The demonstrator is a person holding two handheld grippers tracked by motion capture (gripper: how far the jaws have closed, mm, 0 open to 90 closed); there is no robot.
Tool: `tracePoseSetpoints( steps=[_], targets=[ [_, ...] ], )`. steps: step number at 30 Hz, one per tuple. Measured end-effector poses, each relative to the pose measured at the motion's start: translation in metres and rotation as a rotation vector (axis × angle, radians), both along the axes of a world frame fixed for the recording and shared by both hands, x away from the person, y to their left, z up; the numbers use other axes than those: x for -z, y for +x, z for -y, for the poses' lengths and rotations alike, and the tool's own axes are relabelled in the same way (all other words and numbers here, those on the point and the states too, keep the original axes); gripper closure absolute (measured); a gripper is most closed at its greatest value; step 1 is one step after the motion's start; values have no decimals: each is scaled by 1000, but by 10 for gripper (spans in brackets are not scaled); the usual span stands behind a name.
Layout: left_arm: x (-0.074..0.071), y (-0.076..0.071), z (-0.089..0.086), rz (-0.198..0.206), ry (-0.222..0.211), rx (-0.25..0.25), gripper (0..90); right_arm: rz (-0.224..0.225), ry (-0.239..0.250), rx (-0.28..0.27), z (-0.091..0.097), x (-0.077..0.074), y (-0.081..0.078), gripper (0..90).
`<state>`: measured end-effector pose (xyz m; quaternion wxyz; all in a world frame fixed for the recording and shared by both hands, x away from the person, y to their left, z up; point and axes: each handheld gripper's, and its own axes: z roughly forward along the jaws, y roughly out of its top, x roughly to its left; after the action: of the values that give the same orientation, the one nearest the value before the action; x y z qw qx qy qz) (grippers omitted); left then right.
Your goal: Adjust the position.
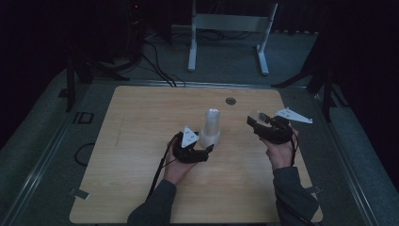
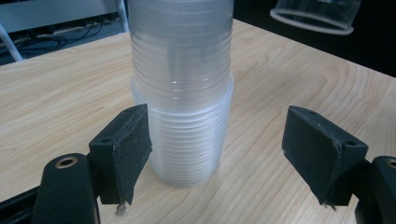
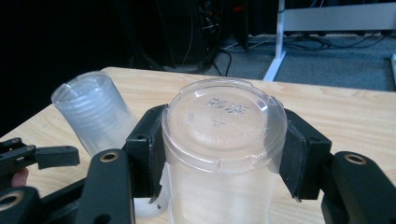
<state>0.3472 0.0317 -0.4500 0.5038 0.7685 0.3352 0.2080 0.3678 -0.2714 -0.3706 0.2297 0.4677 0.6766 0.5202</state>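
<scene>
So there's one stack of clear plastic cups (image 1: 210, 128) standing upside down roughly mid-table, plus one single clear cup (image 3: 223, 154) that's off on its own in the right tongs (image 1: 258, 118). How many cups are nested in the stack I honestly can't count, the ribbed walls just blur together; in the left gripper view you can at least see one rim (image 2: 182, 95) partway up where an outer cup ends and the inner ones carry on higher. Two tongs, one in each hand, and one wooden table (image 1: 141, 141) under it all.

Left tongs (image 2: 217, 144): released, jaws standing fairly wide. The stack (image 2: 182, 93) sits between them but off to one side, with the left pad (image 2: 128, 149) right up against the lower part of the stack, touching or as good as, while the other pad (image 2: 317, 151) is well clear of it with bare table in the gap. So it's bracketing the stack, not squeezing it.

Right tongs (image 3: 223, 156): clenched on the single cup, one pad on each side of its wall just below the base, which faces the camera with some embossed lettering on it. From the high view that cup (image 1: 255, 114) is held above the table's right side, well apart from the stack, and it also pokes into the top corner of the left gripper view (image 2: 315, 16).

There's also a small round grommet (image 1: 230, 100) in the table near the far edge.
</scene>
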Motion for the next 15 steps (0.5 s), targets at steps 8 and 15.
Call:
tracePoseSetpoints(
  steps=[8,15],
  targets=[
    [-3,-3,2,13,10,12,234,-37,11,7,2,17,-1,408],
    [-5,-5,5,22,4,26,234,-54,20,8,2,26,-3,409]
  ],
)
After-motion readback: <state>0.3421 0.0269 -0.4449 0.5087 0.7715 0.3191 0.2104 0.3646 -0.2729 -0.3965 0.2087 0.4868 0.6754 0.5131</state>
